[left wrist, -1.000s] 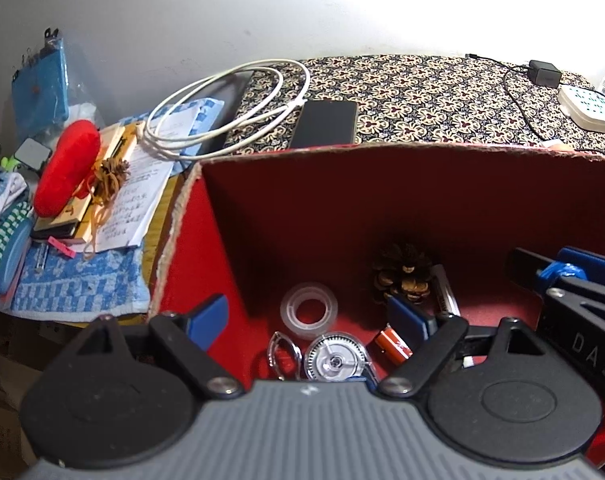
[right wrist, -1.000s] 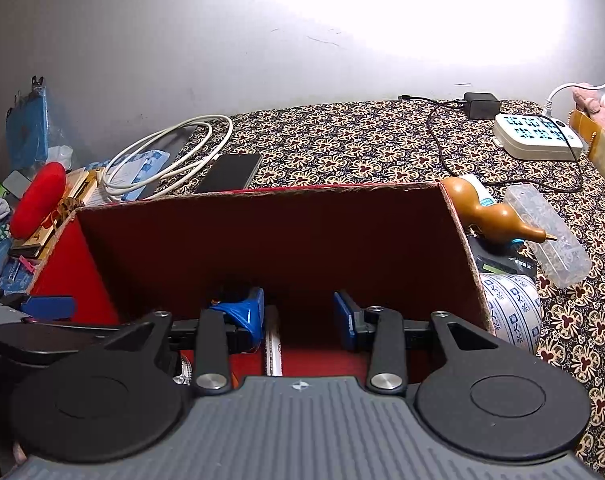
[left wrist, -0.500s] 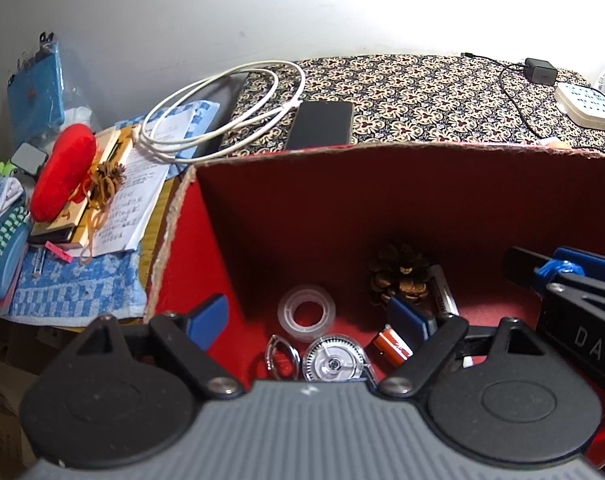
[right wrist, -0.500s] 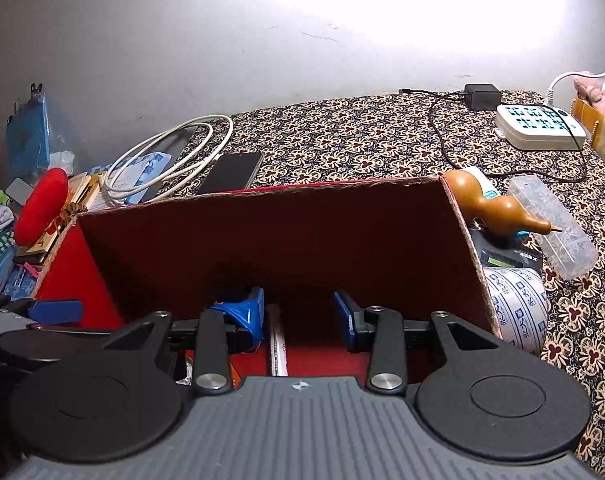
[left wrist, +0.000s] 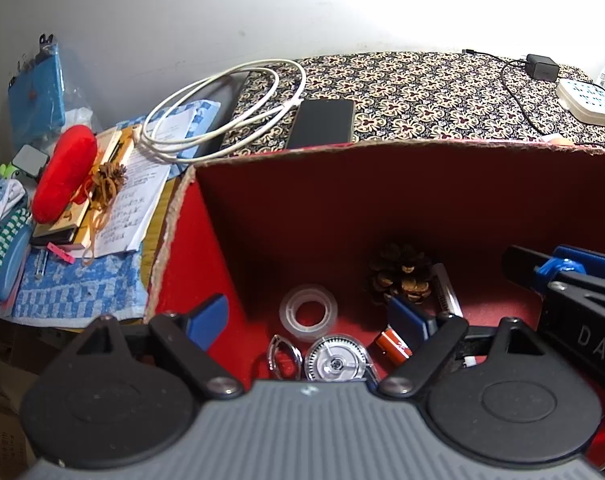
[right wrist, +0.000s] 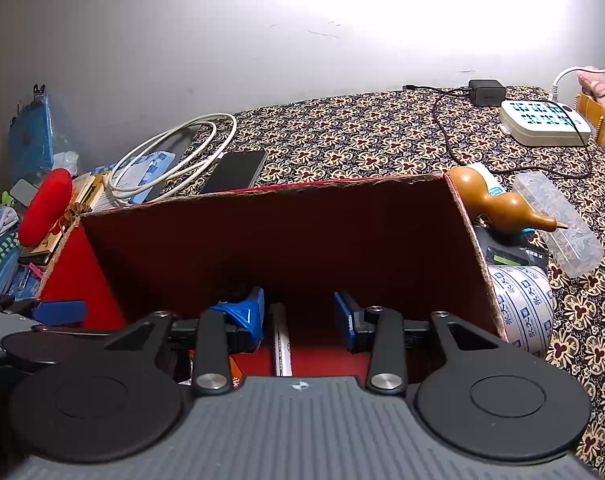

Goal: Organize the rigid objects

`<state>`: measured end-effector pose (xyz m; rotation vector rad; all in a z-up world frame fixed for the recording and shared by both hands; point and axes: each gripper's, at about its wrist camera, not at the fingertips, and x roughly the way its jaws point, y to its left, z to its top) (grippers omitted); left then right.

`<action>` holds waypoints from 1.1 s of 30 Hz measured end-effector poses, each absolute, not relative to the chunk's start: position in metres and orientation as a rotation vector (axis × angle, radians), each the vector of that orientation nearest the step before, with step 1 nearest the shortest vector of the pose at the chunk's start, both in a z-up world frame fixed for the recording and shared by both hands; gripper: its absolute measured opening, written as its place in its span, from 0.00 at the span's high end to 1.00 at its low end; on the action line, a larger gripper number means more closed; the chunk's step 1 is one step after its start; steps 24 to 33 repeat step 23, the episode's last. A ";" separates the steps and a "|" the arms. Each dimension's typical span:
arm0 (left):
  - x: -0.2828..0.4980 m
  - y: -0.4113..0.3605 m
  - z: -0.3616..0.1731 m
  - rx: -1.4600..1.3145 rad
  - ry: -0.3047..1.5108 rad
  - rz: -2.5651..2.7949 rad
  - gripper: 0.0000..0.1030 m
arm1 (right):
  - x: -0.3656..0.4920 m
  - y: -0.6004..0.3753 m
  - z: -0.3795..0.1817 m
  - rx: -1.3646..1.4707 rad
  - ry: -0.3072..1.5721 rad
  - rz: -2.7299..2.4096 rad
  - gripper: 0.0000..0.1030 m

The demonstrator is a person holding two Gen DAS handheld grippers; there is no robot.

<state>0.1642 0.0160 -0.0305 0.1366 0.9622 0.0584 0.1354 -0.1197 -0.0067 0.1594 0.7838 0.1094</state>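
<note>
The desk (right wrist: 382, 148) under its brown flowered cloth carries everything I see. On it stands the red cardboard box (left wrist: 382, 208), open at the top, and both my grippers reach down into it.

My left gripper (left wrist: 308, 320) has its jaws wide apart with nothing between the pads; one blue pad sits against the box's left wall, the other near the middle of the floor. My right gripper (right wrist: 298, 314) also has its jaws apart, gripping nothing, with a white marker pen (right wrist: 281, 344) lying on the box floor in the gap.

Inside the box, from my left view, a pine cone (left wrist: 402, 272) rests toward the back beside that pen. In front of it lies a clear tape roll (left wrist: 308, 312), flat on the floor. Nearer me sit a round toothed tape dispenser (left wrist: 336, 362), a small orange battery (left wrist: 390, 346) and a metal clip (left wrist: 284, 360), all close together.

Outside the box to the right lie a brown gourd (right wrist: 498, 204), a clear plastic case (right wrist: 558, 224) and a printed tape roll (right wrist: 522, 304). Behind the box a black phone (left wrist: 322, 124) lies flat, and a coiled white cable (left wrist: 222, 112) beside it.
</note>
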 end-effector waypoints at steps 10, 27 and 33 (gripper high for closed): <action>0.163 0.014 -0.031 0.156 0.961 0.074 0.15 | 0.136 -0.119 -0.006 0.160 0.782 0.120 0.79; 0.160 0.014 -0.028 0.157 0.931 0.083 0.15 | 0.137 -0.120 -0.006 0.156 0.779 0.127 0.79; 0.160 0.014 -0.028 0.157 0.931 0.083 0.15 | 0.137 -0.120 -0.006 0.156 0.779 0.127 0.79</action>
